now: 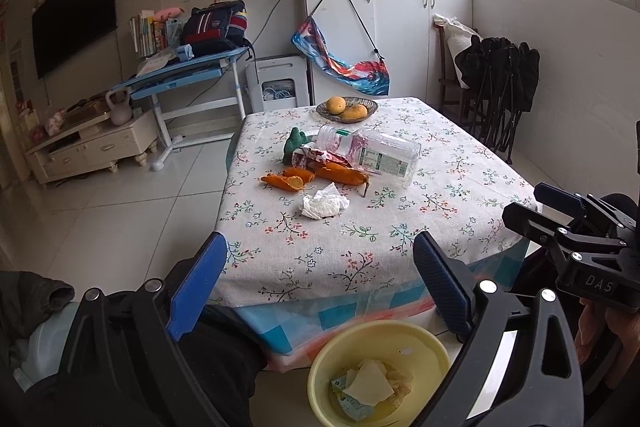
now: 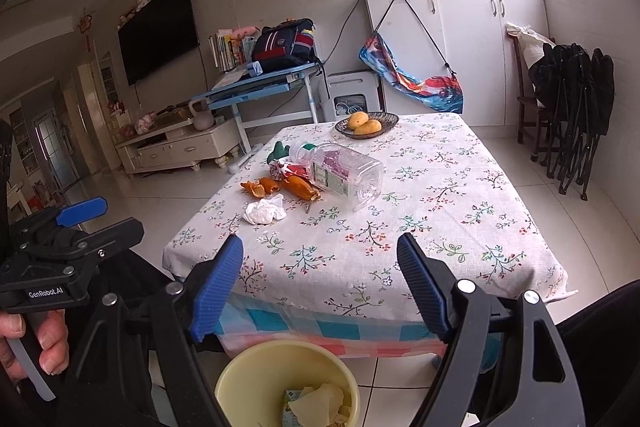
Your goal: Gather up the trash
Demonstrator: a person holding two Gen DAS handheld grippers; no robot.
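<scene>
Trash sits mid-table around the clear plastic bottle (image 1: 370, 155), which lies on its side: orange peels (image 1: 316, 177) just in front of it, a crumpled tissue (image 1: 325, 203) nearer you, a red wrapper (image 1: 314, 155) against its neck. Your left gripper (image 1: 320, 291) and right gripper (image 2: 320, 289) both hang spread wide and hold nothing, above the yellow bin (image 2: 256, 375) on the floor below the near table edge. Only your right view shows your left hand (image 2: 38, 343). Beyond the bottle stands a fruit bowl (image 1: 347, 107). Floral tablecloth (image 1: 420, 211), white tiles. The bin's scraps are cut off and hard to identify.

A home living room: wall television (image 2: 160, 27), floral-clothed table (image 2: 440, 187), child's desk (image 2: 256, 87).
</scene>
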